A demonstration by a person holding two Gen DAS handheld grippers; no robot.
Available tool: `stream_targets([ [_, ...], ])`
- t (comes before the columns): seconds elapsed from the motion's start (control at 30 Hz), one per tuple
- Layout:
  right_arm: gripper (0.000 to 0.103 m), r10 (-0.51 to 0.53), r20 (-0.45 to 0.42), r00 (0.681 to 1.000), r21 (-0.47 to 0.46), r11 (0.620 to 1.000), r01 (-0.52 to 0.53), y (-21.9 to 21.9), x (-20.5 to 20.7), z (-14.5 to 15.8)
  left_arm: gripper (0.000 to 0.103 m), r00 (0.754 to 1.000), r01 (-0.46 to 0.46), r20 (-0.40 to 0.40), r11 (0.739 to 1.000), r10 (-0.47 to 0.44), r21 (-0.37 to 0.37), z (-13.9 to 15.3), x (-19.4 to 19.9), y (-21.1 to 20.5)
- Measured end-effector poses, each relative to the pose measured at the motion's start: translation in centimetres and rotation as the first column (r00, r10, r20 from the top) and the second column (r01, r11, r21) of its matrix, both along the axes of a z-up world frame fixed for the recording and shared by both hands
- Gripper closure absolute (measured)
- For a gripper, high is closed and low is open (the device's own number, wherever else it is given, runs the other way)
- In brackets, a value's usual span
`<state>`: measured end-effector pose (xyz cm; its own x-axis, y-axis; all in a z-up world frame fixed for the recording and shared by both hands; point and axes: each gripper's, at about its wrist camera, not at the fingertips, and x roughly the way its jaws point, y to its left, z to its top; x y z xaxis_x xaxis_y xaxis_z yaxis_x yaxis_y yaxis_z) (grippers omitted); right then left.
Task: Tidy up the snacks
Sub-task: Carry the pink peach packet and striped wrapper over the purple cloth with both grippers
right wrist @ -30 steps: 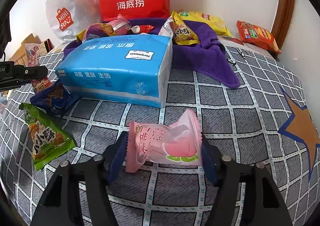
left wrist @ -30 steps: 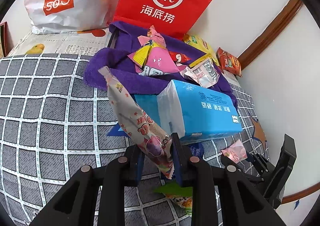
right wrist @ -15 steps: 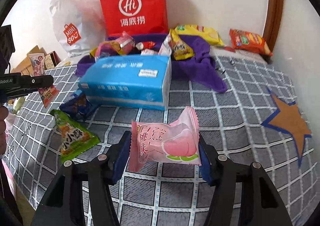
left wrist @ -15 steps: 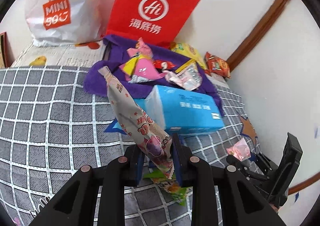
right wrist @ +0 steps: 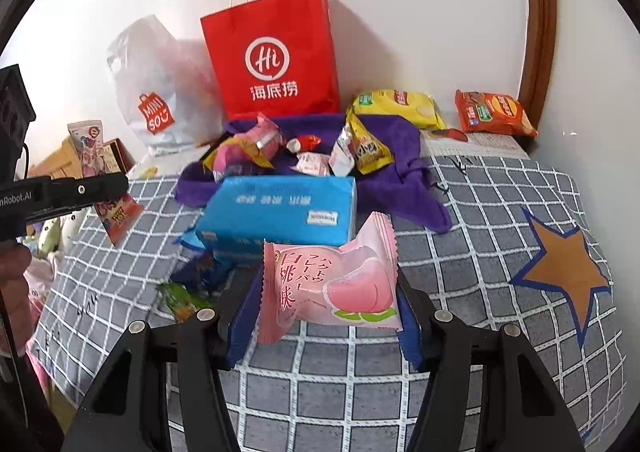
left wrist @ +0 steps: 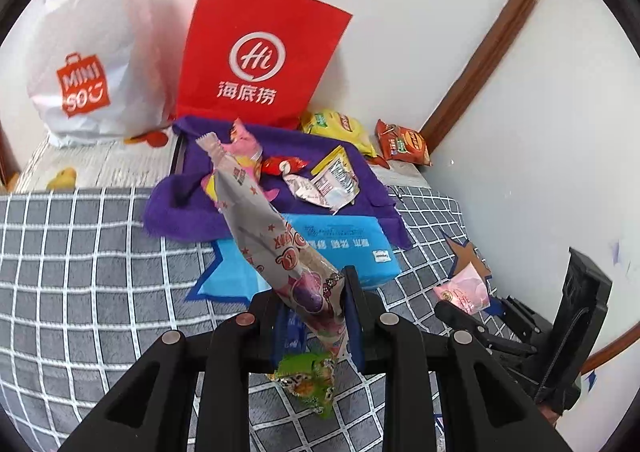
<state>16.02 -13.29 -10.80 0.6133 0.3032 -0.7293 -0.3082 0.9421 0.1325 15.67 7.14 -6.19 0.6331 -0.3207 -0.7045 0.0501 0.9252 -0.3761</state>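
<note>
Both claws had been lifted higher off the checked bed [right wrist: 500, 212] since the earlier frames. The left claw [left wrist: 310, 312] was clamped on a long silver snack packet [left wrist: 276, 236]; the right claw [right wrist: 328, 316] was clamped on a pink peach packet [right wrist: 332, 284]. Several snacks were already piled on the purple cloth [left wrist: 188, 204]; a green packet [left wrist: 310, 376] and two chip bags by the wall [right wrist: 494, 114] were judged still unsorted.

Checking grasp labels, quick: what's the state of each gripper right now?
Left gripper: shut on the long silvery star-printed snack wrapper.
Right gripper: shut on the pink peach-printed snack packet, gripped by its two side edges.
</note>
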Motion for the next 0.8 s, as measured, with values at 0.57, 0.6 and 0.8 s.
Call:
stream_targets([
  [0.57, 0.044, -0.026, 0.049, 0.998, -0.016, 1.0, 0.027, 1.8, 6.1, 4.1, 0.08, 0.999, 0.033, 0.029, 0.999, -0.034, 0.034, 3.0, 5.6, 0.0],
  [0.6, 0.044, -0.028, 0.048, 0.998, -0.016, 0.999, 0.028, 1.8, 6.6, 4.1, 0.079, 0.999, 0.031, 0.031, 0.999, -0.032, 0.035, 3.1, 5.9, 0.0],
  [0.8, 0.044, -0.046, 0.042, 0.998, -0.014, 0.999, 0.047, 2.0, 9.7, 4.4, 0.08, 0.999, 0.025, 0.033, 0.999, -0.026, 0.034, 3.1, 8.2, 0.3],
])
